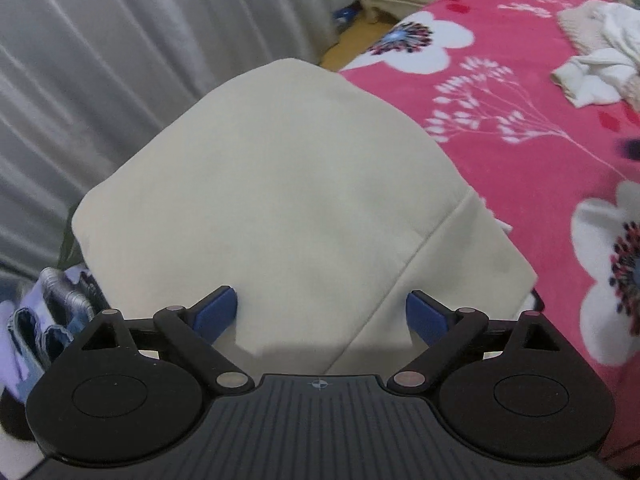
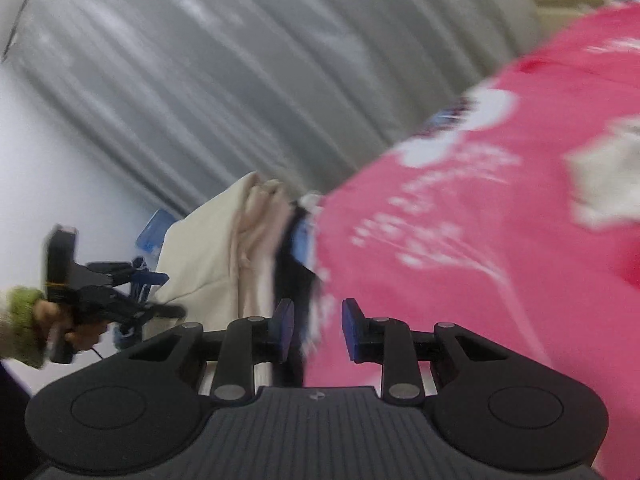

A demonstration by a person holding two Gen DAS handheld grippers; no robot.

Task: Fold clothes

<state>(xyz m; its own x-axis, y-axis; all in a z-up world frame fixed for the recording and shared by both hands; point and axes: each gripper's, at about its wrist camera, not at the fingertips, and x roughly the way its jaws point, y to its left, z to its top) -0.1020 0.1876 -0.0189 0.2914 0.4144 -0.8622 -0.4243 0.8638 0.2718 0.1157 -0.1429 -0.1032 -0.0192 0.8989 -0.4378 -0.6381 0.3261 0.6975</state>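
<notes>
Right now a smooth cream-coloured folded garment (image 1: 280, 200) fills the middle of the left wrist view, lying at the left edge of a bed covered by a pink fleece blanket with white flowers (image 1: 520, 160). It sits directly ahead of the left gripper (image 1: 322, 316), whose blue-padded fingers (image 1: 216, 316) stand wide apart on either side of the cloth's near edge, touching or just short of it; nothing is pinched between them. A stitched seam runs diagonally away from the fingers toward the right, and the garment's longer run appears to go forward, away from the camera. The right gripper (image 2: 316, 330) is tilted and blurred, its fingers (image 2: 352, 328) set at a narrow gap with nothing clearly caught between them; they point along the bed's edge, where the cream stack lies ahead and to the left with darker cloth beside it. So the left hand is plainly the nearer one to the garment. In the right view a hand in a green knitted cuff (image 2: 20, 312) holds the left tool level and low. A crumpled heap of white and beige clothes (image 1: 592, 52) lies well apart, farther up the blanket. Grey pleated curtains (image 1: 100, 60) hang behind.
</notes>
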